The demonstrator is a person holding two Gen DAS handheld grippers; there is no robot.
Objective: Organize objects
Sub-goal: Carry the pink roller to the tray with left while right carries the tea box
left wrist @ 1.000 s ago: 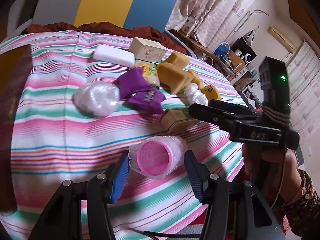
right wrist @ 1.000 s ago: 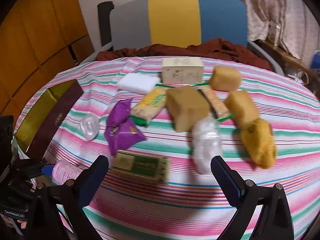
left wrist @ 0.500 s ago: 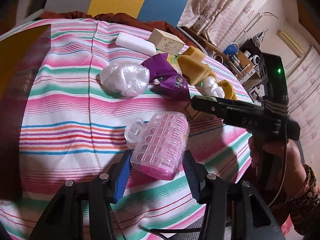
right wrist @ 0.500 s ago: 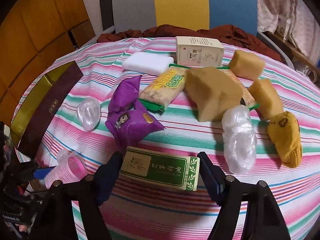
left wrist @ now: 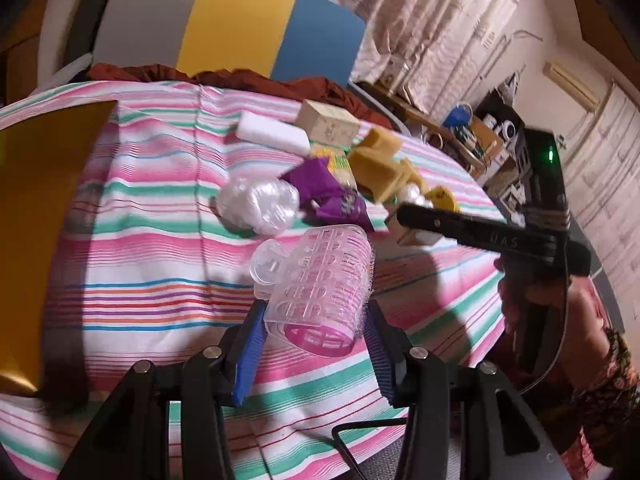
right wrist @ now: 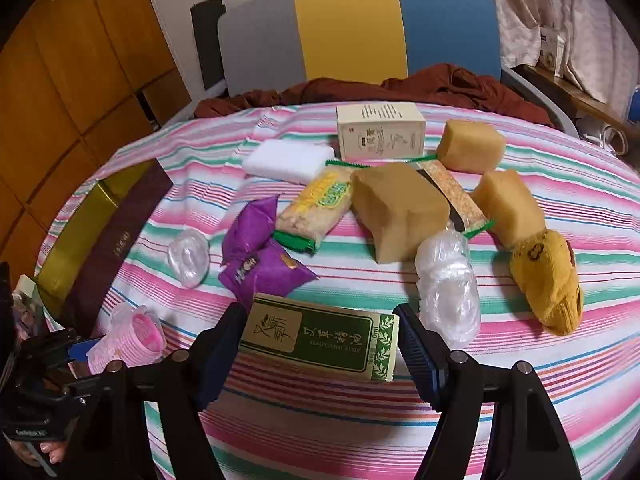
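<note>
Progress entry: sorting barely begun, by the look of the table. My left gripper [left wrist: 314, 334] has just been closing and its blue pads now clamp the pink hair roller [left wrist: 320, 288], which reads as lifted clear of the striped cloth [left wrist: 152, 208]. My right gripper [right wrist: 320, 344] has also just been closing; its jaws stand at either end of the green essential-oil box [right wrist: 320, 336], left pad touching, right pad so near I cannot tell whether it presses. Box sits at the near edge, flat on the cloth.

Left to do, in my judgement: nearly everything. Scattered and ungrouped in the middle are the two purple sachets [right wrist: 260, 256], cracker packet [right wrist: 316, 208], white foam block [right wrist: 288, 160], cream carton [right wrist: 380, 132], three tan sponges [right wrist: 400, 212], two clear plastic bundles [right wrist: 448, 280] and yellow sock [right wrist: 548, 280]. Gold-lined box [right wrist: 100, 232] at far left looks the likely destination; nothing visibly placed in it.
</note>
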